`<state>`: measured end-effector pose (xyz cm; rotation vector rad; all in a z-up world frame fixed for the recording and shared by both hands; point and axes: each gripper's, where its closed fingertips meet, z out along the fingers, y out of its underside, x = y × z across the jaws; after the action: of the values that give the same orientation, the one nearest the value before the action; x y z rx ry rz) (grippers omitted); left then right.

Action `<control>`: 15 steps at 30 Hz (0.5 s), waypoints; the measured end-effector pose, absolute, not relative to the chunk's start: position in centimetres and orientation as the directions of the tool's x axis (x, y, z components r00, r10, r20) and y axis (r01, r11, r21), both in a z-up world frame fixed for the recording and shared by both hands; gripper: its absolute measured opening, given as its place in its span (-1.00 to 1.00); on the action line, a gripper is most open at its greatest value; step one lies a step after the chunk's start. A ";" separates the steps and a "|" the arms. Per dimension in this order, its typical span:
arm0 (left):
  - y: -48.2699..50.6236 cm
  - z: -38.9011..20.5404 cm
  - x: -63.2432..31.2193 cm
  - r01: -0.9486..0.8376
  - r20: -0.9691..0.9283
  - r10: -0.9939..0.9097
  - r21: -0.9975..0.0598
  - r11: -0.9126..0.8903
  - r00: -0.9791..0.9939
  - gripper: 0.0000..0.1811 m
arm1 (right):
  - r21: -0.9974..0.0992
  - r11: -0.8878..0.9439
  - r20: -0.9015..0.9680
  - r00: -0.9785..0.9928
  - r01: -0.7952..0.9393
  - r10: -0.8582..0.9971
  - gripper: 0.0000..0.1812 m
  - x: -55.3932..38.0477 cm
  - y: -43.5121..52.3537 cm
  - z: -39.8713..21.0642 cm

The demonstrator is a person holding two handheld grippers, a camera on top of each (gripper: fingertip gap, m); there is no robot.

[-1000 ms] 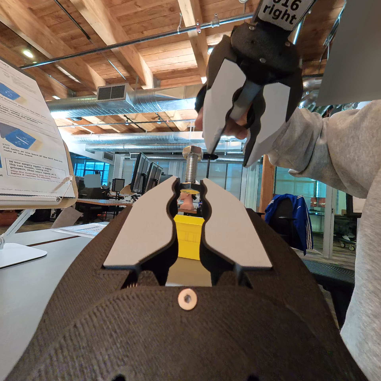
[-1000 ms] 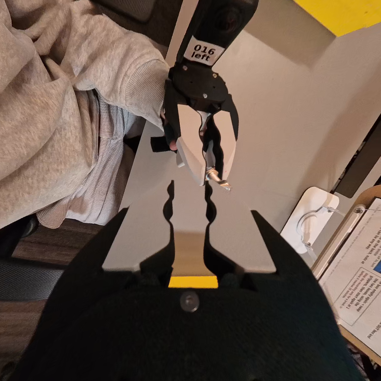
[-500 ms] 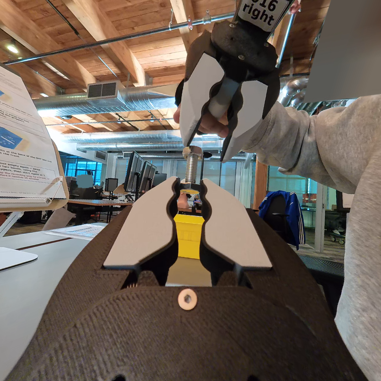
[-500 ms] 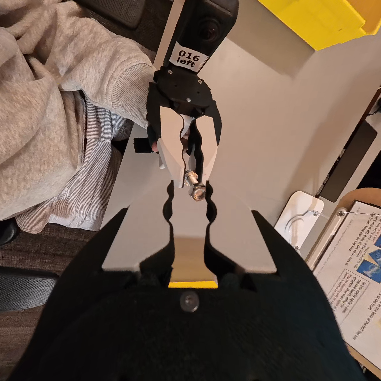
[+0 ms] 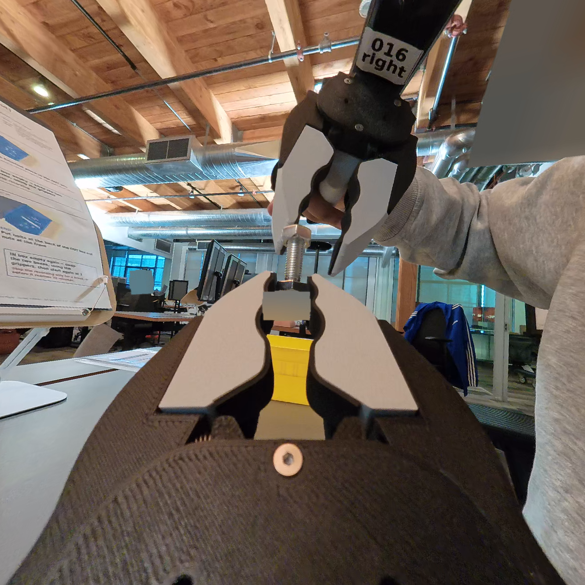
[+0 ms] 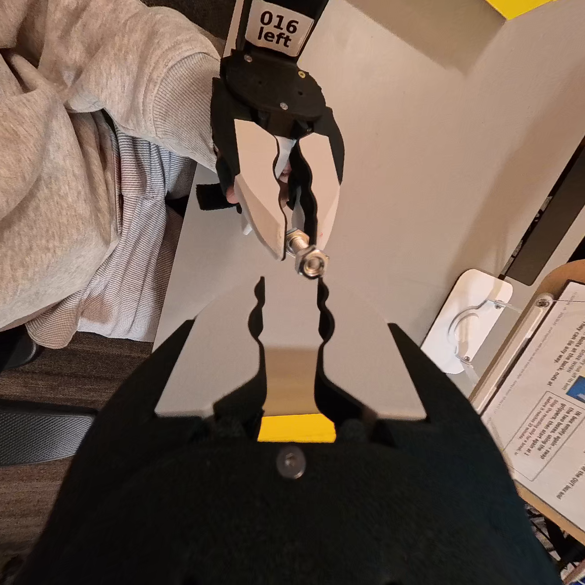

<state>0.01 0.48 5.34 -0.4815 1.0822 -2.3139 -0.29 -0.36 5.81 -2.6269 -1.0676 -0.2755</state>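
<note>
Bolt: silver, threaded shank with hex head, long axis upright in the left wrist view, head uppermost, a hex nut on the shank. Left gripper is pinched on the bolt's lower end at its fingertips, above the yellow bin; a blurred patch hides the gap just below the bolt. Right gripper hangs spread above, one fingertip beside the head, contact unclear.
</note>
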 end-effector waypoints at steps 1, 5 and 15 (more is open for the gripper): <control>0.5 5.3 0.0 0.317 0.093 -0.604 -0.783 -0.535 -0.791 -0.79 | -0.194 -0.683 0.281 0.707 0.704 0.649 -0.65 -0.4 -0.4 5.8; 0.7 5.3 0.2 0.313 0.105 -0.609 -0.782 -0.539 -0.786 -0.80 | -0.183 -0.681 0.262 0.703 0.709 0.661 -0.67 -0.9 -0.9 5.4; 0.0 4.9 0.5 0.314 0.081 -0.626 -0.810 -0.495 -0.776 -0.79 | -0.223 -0.641 0.265 0.678 0.735 0.685 -0.68 -2.9 -0.2 5.7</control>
<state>0.46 0.00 4.92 -0.4992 1.1231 -2.2656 -2.86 -0.24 5.68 -2.5817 -1.1256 -0.2238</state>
